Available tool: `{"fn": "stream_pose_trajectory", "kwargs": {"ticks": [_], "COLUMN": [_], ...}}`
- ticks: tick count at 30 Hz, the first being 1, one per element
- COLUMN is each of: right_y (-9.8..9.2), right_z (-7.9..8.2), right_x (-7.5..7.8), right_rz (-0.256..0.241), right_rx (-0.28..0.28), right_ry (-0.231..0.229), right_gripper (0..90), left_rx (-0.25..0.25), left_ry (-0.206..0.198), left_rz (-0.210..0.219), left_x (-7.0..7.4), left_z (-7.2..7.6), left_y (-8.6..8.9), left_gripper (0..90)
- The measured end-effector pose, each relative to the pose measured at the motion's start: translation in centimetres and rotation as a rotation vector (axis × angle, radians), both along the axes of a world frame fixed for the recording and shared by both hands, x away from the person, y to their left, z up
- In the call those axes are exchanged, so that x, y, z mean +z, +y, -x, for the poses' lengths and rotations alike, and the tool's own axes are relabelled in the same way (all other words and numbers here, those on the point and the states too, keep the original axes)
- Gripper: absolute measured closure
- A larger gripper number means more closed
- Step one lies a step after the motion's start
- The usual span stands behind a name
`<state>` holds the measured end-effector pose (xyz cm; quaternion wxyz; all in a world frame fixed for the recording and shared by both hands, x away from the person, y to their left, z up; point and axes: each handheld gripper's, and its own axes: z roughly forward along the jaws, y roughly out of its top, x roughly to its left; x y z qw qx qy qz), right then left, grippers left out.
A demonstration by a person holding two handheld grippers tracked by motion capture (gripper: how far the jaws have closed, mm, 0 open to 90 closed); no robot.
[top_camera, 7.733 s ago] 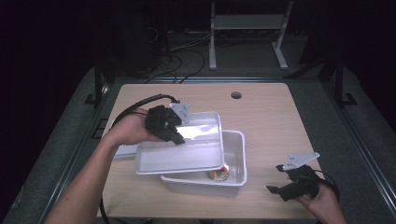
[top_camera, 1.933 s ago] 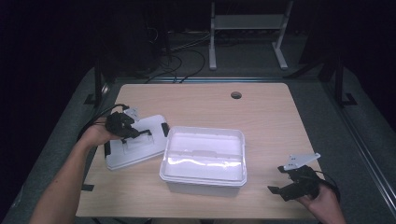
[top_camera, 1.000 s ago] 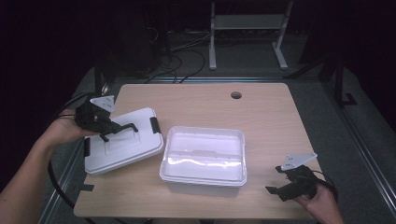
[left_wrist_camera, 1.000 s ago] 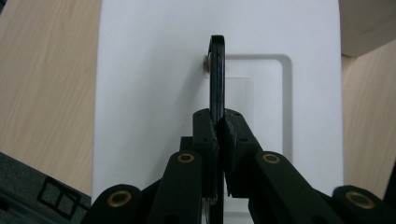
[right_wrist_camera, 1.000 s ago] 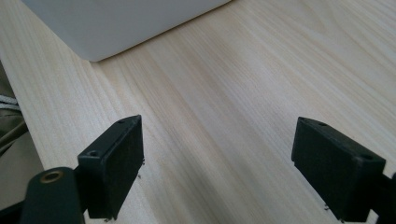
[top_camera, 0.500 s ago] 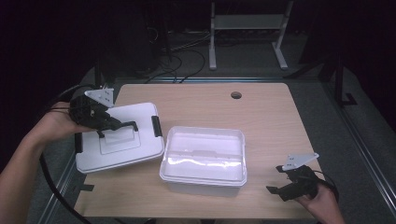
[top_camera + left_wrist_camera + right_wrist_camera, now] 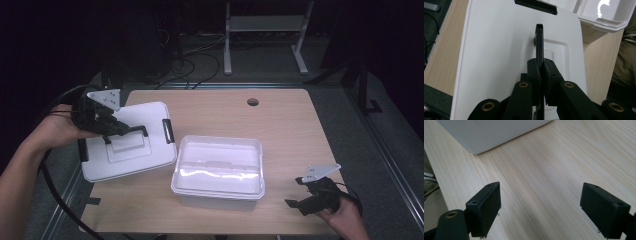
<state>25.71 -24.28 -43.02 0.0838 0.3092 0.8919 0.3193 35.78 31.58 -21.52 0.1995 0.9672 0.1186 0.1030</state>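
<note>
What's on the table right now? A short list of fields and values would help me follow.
Lid: white, flat on the table's left side, beside the box
Lid handle: black, pinched by left tongs
Box: white, open, table centre
Right tongs: open, holding nothing, near the table's right front corner

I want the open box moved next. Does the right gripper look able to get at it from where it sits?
Probably yes. The right gripper is open and holds nothing, and bare table lies between it and the box beside it. The lid lies well off to the far side.
</note>
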Motion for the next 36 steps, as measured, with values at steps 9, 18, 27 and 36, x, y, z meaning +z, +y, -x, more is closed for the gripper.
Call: {"fn": "stream_pose_trajectory", "kwargs": {"ticks": [9, 18, 27, 36], "right_y": [0.0, 0.2, 0.2, 0.1], "right_z": [0.0, 0.1, 0.1, 0.3], "right_x": [0.1, 0.2, 0.3, 0.4], "right_rz": [0.001, 0.002, 0.001, 0.002], "right_rx": [0.002, 0.003, 0.003, 0.002], "right_ry": [-0.004, -0.005, -0.007, -0.013], "right_gripper": [16.2, 16.2, 16.2, 16.3], "left_rx": [-0.013, -0.094, -0.194, -0.304], "left_ry": [-0.013, -0.017, -0.004, 0.03], "left_rz": [0.029, 0.061, 0.088, 0.104], "left_x": [1.4, 2.4, 2.2, 1.3], "left_z": [0.6, 1.0, 1.1, 1.0], "left_y": [0.1, -2.7, -7.2, -12.9], "left_gripper": [85.2, 85.2, 85.2, 85.2]}}
